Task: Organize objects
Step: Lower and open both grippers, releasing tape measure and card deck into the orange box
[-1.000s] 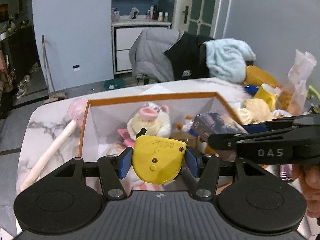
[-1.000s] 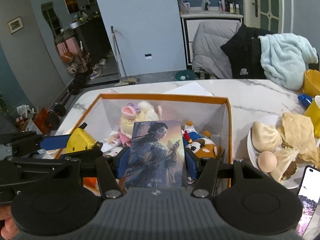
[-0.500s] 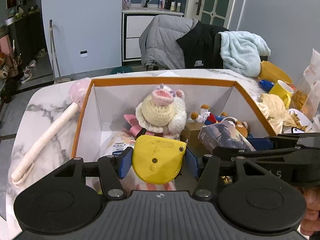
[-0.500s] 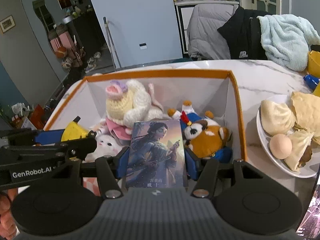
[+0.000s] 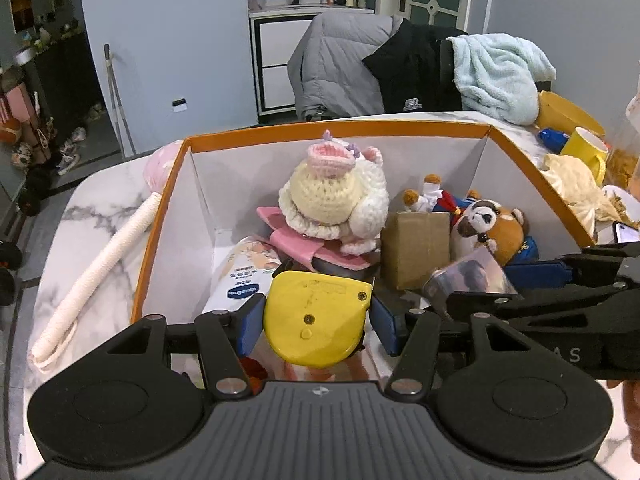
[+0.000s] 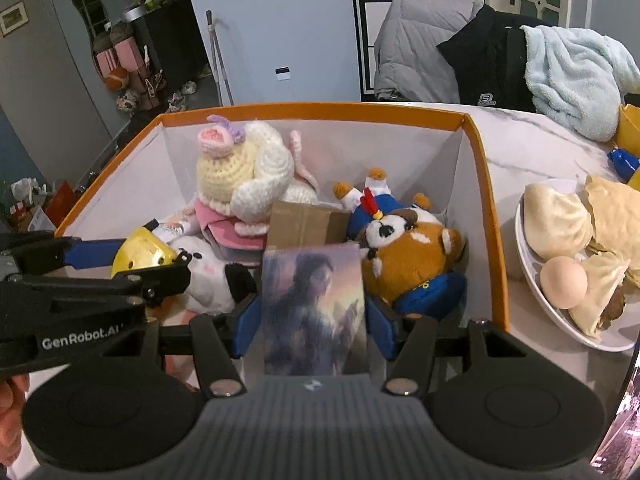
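Observation:
An orange-rimmed white box (image 5: 336, 128) (image 6: 316, 111) stands on the marble table. In it lie a crocheted doll (image 5: 332, 192) (image 6: 240, 168), a red panda plush (image 5: 492, 228) (image 6: 412, 256), a small cardboard box (image 5: 416, 248) (image 6: 304, 224) and a Vaseline tube (image 5: 240, 276). My left gripper (image 5: 316, 316) is shut on a yellow tape measure (image 5: 316, 316) (image 6: 140, 256) over the box's near left part. My right gripper (image 6: 314, 316) is shut on a card pack with a painted figure (image 6: 314, 312) (image 5: 468, 276) over the box's near right part.
A white rolled cloth stick (image 5: 96, 272) lies on the table left of the box. A plate of buns and an egg (image 6: 568, 256) sits right of it, with a yellow mug (image 5: 584, 152) beyond. A phone (image 6: 616, 420) lies at the near right. Coats hang on chairs behind.
Both grippers have moved forward and down over the box, still holding the tape measure and the card pack. The box contents now show closer.

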Action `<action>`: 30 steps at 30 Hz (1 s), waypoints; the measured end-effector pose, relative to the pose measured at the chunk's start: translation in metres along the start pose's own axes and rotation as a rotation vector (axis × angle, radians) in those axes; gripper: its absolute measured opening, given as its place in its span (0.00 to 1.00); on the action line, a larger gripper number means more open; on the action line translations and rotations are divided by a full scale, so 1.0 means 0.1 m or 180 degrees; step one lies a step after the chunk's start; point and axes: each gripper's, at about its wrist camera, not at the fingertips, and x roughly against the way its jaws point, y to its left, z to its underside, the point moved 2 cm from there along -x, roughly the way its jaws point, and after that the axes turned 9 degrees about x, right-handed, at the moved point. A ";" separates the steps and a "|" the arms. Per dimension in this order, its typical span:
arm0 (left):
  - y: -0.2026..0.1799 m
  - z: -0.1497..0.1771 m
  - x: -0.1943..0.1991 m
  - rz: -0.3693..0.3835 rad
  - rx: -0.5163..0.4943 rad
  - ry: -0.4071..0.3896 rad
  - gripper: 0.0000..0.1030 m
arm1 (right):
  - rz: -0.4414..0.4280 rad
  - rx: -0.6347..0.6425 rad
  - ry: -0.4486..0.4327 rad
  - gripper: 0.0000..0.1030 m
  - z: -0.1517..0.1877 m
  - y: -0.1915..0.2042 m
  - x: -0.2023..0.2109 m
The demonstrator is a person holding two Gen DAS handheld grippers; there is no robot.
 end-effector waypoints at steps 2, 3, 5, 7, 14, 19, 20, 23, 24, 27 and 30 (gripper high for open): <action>-0.01 0.03 0.01 -0.0065 -0.0026 -0.0044 0.68 | 0.0004 0.0031 0.0002 0.61 0.00 0.01 0.01; -0.01 0.04 0.03 -0.0069 -0.0027 -0.0081 0.68 | 0.0014 0.0041 -0.0005 0.62 0.00 0.02 0.02; -0.01 0.05 0.07 -0.0078 -0.0043 -0.0141 0.69 | 0.0006 0.0042 -0.0023 0.64 0.00 0.02 0.03; -0.01 0.05 0.12 -0.0092 -0.0050 -0.0216 0.69 | 0.0001 0.0043 -0.0059 0.66 0.00 0.03 0.07; 0.00 0.01 0.37 -0.0080 0.0079 -0.0448 0.74 | 0.0045 0.0031 -0.0244 0.66 -0.05 0.04 0.28; 0.01 0.00 0.57 0.0040 0.0167 -0.0535 0.75 | 0.0020 -0.0042 -0.0369 0.66 -0.08 0.05 0.49; 0.00 0.00 0.62 0.0061 0.0170 -0.0561 0.75 | 0.0012 -0.0051 -0.0396 0.66 -0.08 0.04 0.53; -0.02 -0.01 0.77 0.0109 0.0185 -0.0654 0.77 | -0.0024 -0.0083 -0.0494 0.66 -0.09 0.04 0.68; -0.03 -0.01 0.82 0.0133 0.0207 -0.0684 0.78 | -0.0036 -0.0098 -0.0527 0.66 -0.09 0.04 0.73; -0.07 0.00 0.96 0.0198 0.0236 -0.0746 0.78 | -0.0019 -0.0099 -0.0610 0.66 -0.09 0.06 0.88; -0.13 0.01 1.10 0.0253 0.0214 -0.0832 0.78 | 0.0037 -0.0047 -0.0701 0.66 -0.09 0.07 1.01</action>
